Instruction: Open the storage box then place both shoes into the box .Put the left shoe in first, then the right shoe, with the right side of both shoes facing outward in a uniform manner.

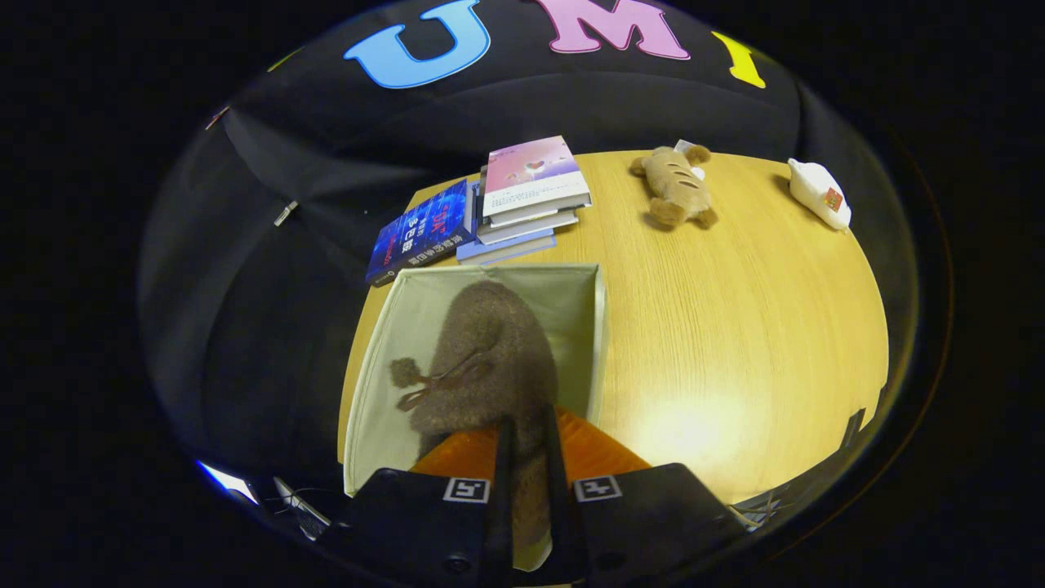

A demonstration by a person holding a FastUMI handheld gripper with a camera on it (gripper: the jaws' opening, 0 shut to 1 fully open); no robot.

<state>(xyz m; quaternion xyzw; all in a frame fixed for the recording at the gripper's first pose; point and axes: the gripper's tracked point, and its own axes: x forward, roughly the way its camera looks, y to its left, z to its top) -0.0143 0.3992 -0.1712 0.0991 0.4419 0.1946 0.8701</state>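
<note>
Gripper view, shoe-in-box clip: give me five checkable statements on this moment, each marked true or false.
1. The gripper is shut on the fuzzy brown slipper shoe. True: both fingers press its rear end.
2. The shoe hangs over the open beige fabric storage box. True.
3. The box's lid is closed. False: the box is open at the top, its inside showing.
4. The stack of books sits inside the box. False: it rests on the wooden table beyond the box.
5. The brown plush toy lies between the fingers. False: it lies far beyond them, near a white plush toy.
</note>
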